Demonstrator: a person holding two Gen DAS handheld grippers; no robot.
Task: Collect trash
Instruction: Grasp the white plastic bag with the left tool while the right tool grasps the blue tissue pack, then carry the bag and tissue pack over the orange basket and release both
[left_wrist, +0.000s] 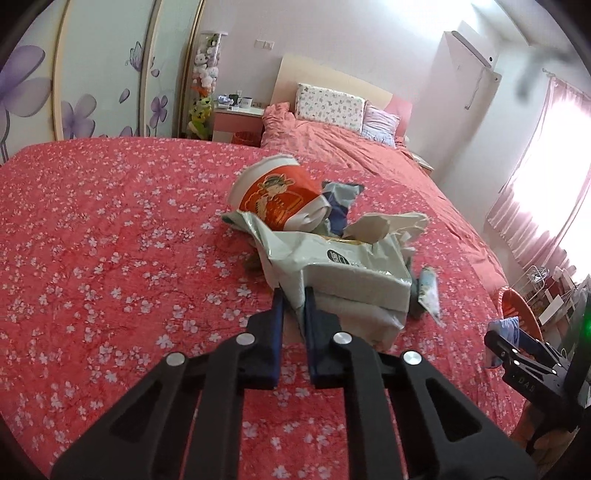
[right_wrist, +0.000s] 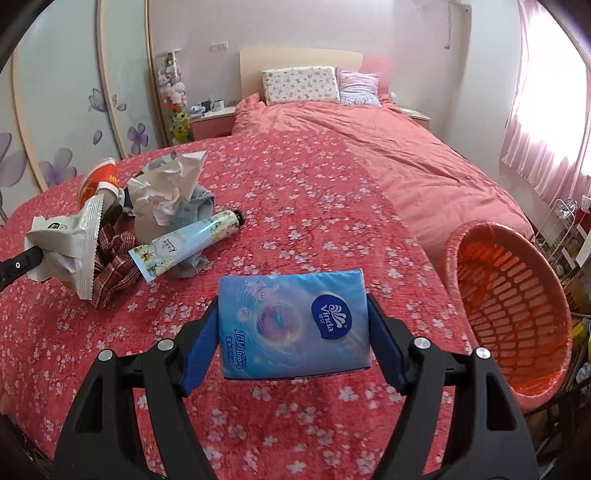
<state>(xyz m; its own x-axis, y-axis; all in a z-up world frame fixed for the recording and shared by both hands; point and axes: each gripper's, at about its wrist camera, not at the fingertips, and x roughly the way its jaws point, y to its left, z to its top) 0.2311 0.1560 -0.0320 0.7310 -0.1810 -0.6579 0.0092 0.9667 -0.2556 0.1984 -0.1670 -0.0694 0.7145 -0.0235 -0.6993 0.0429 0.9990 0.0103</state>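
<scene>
Firmly clamped: left tool (left_wrist: 293, 295) on crinkly white wrapper (left_wrist: 343, 266), right tool (right_wrist: 293, 314) on glossy tissue pack (right_wrist: 291, 325).

Red flower-print bed (right_wrist: 314, 206). Heaped at its left: crumpled paper (right_wrist: 166, 188), hand-cream tube (right_wrist: 184, 240), red paper cup (right_wrist: 99, 181), woven strap (right_wrist: 110, 273).

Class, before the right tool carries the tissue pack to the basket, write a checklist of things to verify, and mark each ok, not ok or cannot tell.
1. Right tool shut on the blue tissue pack, both sides gripped: ok.
2. Orange basket opening faces the tool: ok.
3. Basket has room, no contents seen inside: ok.
4. Bed surface between pack and basket free of items: ok.
5. Left tool shut on the white wrapper: ok.
6. Wrapper free of the instant noodle cup behind it: cannot tell.
</scene>
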